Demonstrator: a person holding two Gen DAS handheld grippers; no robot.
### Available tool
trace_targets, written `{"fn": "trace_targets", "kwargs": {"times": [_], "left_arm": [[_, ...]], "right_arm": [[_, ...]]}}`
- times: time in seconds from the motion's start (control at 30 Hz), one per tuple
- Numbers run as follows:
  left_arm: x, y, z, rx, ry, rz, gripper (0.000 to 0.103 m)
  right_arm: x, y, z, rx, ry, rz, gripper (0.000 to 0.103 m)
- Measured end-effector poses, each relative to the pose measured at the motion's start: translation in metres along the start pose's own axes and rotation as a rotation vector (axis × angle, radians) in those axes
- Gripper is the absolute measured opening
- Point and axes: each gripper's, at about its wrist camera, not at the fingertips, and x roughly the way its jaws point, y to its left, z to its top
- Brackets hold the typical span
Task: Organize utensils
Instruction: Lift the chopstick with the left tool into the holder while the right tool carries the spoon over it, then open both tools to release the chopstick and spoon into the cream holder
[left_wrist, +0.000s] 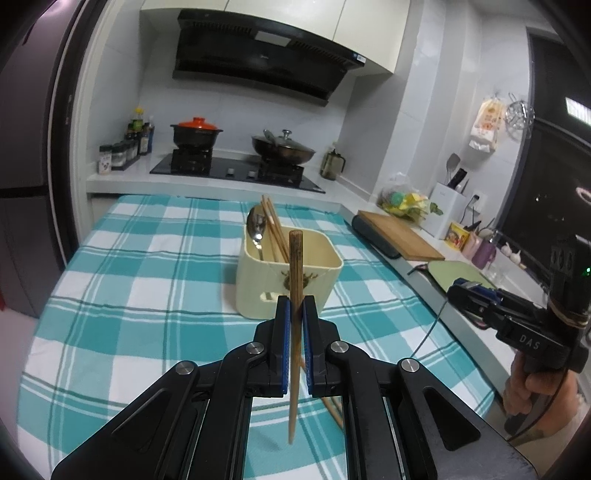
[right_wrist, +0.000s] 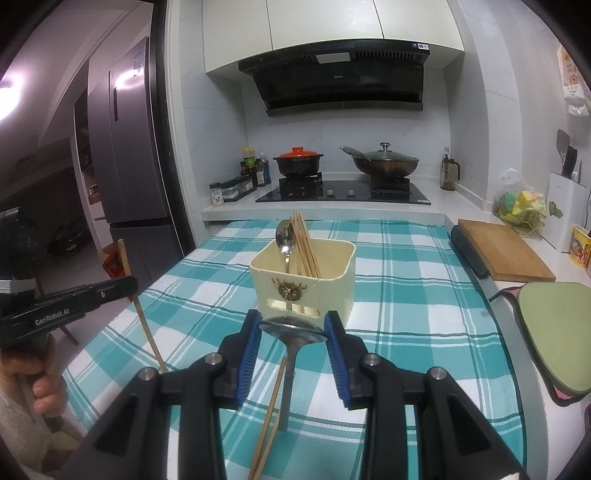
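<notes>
Chopstick (left_wrist: 294, 295) stands clamped in the left hand-held gripper (left_wrist: 295, 314); spoon (right_wrist: 291, 328) is pinched by its bowl in the right hand-held gripper (right_wrist: 293, 332). Both are mid-carry above the counter (right_wrist: 406, 332); next, lower each into the holder (right_wrist: 332, 280).

My right gripper (right_wrist: 293, 328) clamps a spoon (right_wrist: 291, 332) by its bowl, above chopsticks (right_wrist: 269, 417) on the checked cloth (right_wrist: 406, 332), near the holder (right_wrist: 306, 280).
</notes>
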Motion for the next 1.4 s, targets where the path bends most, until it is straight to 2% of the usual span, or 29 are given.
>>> {"fn": "trace_targets", "kwargs": {"times": [0.2, 0.37, 0.47, 0.67, 0.8, 0.93, 1.23, 1.33, 1.37, 1.4], "left_arm": [[0.001, 0.006, 0.037, -0.012, -0.031, -0.024, 0.005], [0.001, 0.007, 0.087, -0.008, -0.091, -0.043, 0.005], [0.006, 0.004, 0.119, 0.012, -0.140, -0.029, 0.005], [0.041, 0.003, 0.171, 0.023, -0.208, 0.005, 0.005], [0.080, 0.000, 0.183, 0.049, -0.219, 0.045, 0.005], [0.128, 0.001, 0.177, 0.048, -0.140, 0.053, 0.005], [0.226, 0.027, 0.132, -0.039, 0.102, 0.079, 0.005], [0.249, 0.031, 0.120, -0.042, 0.163, 0.095, 0.005], [0.254, 0.033, 0.118, -0.048, 0.184, 0.109, 0.010], [0.257, 0.035, 0.117, -0.057, 0.202, 0.117, 0.025]], "right_arm": [[0.005, -0.008, 0.033, -0.012, -0.002, 0.019, 0.035], [0.017, -0.012, 0.076, -0.023, -0.024, 0.033, 0.035], [0.028, -0.013, 0.104, -0.042, -0.047, 0.031, 0.035], [0.068, -0.022, 0.153, -0.050, -0.071, 0.024, 0.035], [0.097, -0.027, 0.166, -0.070, -0.089, 0.011, 0.035], [0.132, -0.033, 0.165, -0.102, -0.060, -0.003, 0.035], [0.224, -0.052, 0.121, -0.105, 0.204, -0.021, 0.035], [0.244, -0.059, 0.110, -0.083, 0.252, -0.027, 0.035], [0.249, -0.061, 0.109, -0.075, 0.260, -0.027, 0.036], [0.254, -0.063, 0.107, -0.064, 0.266, -0.025, 0.036]]}}
